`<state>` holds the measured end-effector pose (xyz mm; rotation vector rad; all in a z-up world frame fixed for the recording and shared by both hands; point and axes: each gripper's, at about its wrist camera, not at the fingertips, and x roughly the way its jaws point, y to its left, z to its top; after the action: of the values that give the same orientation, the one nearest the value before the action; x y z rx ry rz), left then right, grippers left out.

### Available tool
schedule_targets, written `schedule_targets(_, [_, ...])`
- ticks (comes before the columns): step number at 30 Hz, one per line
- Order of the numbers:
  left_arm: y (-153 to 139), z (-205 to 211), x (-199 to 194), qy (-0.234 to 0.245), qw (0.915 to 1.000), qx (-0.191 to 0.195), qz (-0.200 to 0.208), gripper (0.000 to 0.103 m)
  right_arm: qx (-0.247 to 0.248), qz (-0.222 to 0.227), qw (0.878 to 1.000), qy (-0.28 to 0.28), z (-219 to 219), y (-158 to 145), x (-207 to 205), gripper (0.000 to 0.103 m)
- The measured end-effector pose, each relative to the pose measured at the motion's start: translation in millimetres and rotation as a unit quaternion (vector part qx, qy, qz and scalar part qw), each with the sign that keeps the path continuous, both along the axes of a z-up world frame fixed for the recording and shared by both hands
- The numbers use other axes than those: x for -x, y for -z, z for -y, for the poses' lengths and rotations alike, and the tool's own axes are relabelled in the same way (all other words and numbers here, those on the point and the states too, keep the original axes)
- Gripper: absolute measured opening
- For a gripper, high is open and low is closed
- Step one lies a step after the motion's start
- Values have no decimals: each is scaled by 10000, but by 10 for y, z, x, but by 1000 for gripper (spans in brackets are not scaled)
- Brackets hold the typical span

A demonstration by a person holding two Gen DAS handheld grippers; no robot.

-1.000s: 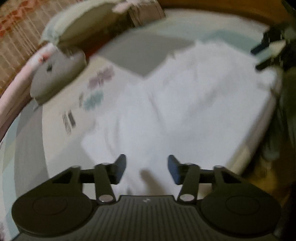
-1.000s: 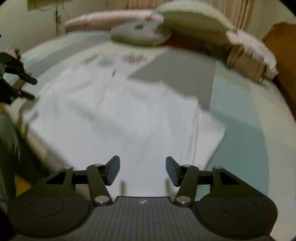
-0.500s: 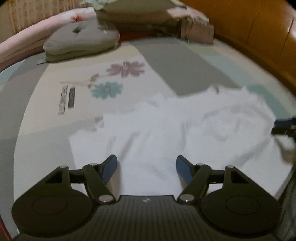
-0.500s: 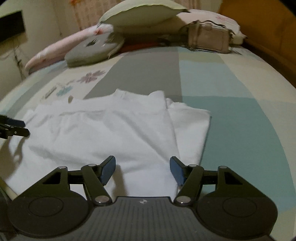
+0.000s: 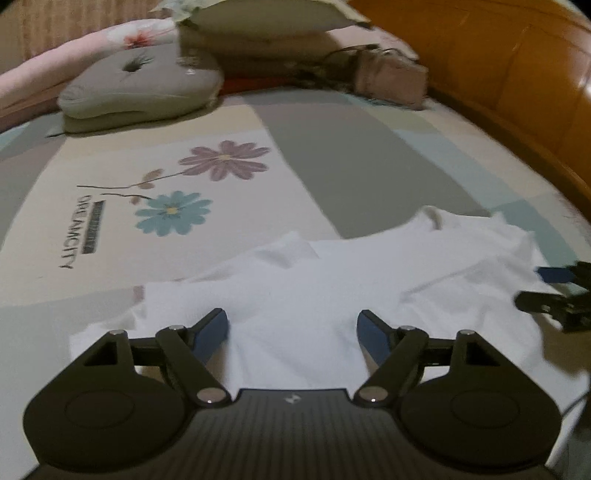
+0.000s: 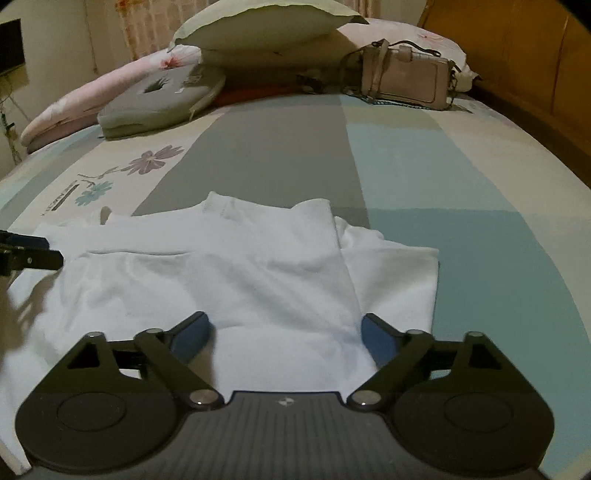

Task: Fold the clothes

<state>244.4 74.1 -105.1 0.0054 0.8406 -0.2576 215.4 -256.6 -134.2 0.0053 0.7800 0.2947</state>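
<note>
- Garment: white cotton T-shirt, laid flat near the front edge of the patchwork-printed bed sheet; the side on the right is already turned in over the body, a sleeve or side panel showing beyond the fold line.
- Progress: first lengthwise fold judged done; the side on the left, seen loose and rumpled in the left wrist view, judged still to be folded, followed by the crosswise fold.
- Left gripper: jaws spread wide, nothing held, poised low over the near hem.
- Right gripper: jaws spread wide, nothing held, low over the folded part of the shirt; its blue-padded tips are also seen at the right edge of the left view.
- Background: grey round cushion, pale green pillow, beige leather handbag, wooden headboard.
- Change against half a second ago: both grippers have moved slightly closer to the cloth; the shirt lies as it did; jaws unchanged in spread.
</note>
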Motion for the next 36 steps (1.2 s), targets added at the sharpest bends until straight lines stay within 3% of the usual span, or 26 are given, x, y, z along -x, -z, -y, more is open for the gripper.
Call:
schedule_targets(4, [-192, 64, 196, 184, 9994, 193, 218, 80, -109, 195, 9997, 66, 50, -132, 141, 94])
schedule_targets(8, [-219, 139, 471, 83, 9997, 84, 211, 87, -237, 560, 9980, -197, 33, -319, 352, 96])
schedule_targets(13, [-5, 97, 645, -383, 9990, 86, -232, 88, -629, 274, 9956, -640, -22, -261, 468, 99])
schedule_targets(18, [-31, -14, 729, -791, 9963, 100, -308, 88, -649, -6, 9978, -122, 108, -109, 510, 99])
schedule_targets(23, [-204, -3, 942, -746, 9969, 177, -174, 89, -865, 180, 9959, -188, 194, -287, 674, 102])
schedule_targets(29, [18, 20, 1086, -957, 9929, 124, -699, 89, -836, -37, 9961, -268, 159, -191, 774, 103])
schedule_targets(33, [-76, 23, 1140, -900, 9943, 157, -554, 89, -1034, -147, 9943, -220, 202, -146, 782, 103])
schedule_targets(36, [-195, 13, 1112, -833, 9959, 200, -296, 89, -1219, 90, 9922, -238, 242, -273, 738, 103])
